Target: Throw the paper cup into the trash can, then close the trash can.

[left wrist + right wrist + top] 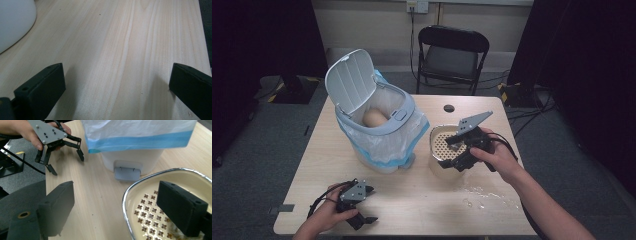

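My right gripper (455, 152) straddles the strainer bowl's (140, 187) near rim, jaws spread, 1 inside, 1 outside, prob. lined up to pinch it. Left gripper (367, 204) idles spread over bare table (125, 50). Bin (377, 120) lid up, ready for dumping.

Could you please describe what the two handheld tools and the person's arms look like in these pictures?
Both tools are black, with two blocky black jaws bearing small screw holes. The left tool and right tool each carry a grey three-cornered plate dotted with screws, and a black cable trails from each. The jaws hang on thin black linkage bars. The forearms are bare, with no sleeves in view, and the hands wear no gloves.
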Available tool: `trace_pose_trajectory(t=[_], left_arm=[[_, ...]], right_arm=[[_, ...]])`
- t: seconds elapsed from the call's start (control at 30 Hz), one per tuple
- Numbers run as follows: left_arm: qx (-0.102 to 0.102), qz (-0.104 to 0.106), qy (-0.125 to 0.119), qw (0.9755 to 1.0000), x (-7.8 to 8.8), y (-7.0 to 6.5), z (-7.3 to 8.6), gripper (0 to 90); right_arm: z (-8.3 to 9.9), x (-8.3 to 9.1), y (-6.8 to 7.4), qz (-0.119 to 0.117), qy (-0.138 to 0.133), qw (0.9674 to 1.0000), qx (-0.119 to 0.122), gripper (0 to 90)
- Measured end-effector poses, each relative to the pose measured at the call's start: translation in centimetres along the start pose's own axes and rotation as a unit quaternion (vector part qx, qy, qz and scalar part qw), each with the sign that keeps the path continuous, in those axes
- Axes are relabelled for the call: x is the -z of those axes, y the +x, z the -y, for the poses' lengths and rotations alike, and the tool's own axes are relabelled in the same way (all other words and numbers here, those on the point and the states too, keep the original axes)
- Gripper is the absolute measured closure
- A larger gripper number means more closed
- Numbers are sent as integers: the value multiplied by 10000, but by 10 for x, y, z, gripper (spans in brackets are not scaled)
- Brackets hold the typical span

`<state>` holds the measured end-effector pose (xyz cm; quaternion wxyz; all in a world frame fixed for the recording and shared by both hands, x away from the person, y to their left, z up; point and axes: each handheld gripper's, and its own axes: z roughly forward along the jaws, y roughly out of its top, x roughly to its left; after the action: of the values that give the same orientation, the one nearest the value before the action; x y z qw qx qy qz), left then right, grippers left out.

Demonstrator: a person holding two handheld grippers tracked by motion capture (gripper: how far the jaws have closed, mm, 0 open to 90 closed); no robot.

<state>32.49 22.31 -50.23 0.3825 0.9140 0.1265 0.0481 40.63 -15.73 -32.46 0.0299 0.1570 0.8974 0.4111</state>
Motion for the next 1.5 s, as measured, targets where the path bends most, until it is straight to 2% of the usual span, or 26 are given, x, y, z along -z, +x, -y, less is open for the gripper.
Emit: trace_pose_trajectory(t=[0.5, 0.63, 0.83, 1.0, 1.2, 1.5], left_arm=[[-3, 13, 10, 10000, 0, 0, 0, 0], [2, -1, -6, 10000, 0, 0, 0, 0], [-2, 2, 4, 10000, 0, 0, 0, 0], [-4, 14, 8, 10000, 0, 0, 0, 0], [1, 34, -5, 10000, 0, 0, 0, 0], [-3, 14, 10, 10000, 0, 0, 0, 0]], right_arm=[[31, -16, 13, -213, -5, 9997, -103, 144], [39, -20, 16, -178, 23, 9998, -82, 144], [49, -25, 22, -256, -14, 9997, -25, 145], [57, -27, 28, -386, 51, 9992, -32, 145], [68, -31, 34, -433, 111, 9990, -23, 145], [93, -44, 43, -558, 223, 9982, -64, 145]])
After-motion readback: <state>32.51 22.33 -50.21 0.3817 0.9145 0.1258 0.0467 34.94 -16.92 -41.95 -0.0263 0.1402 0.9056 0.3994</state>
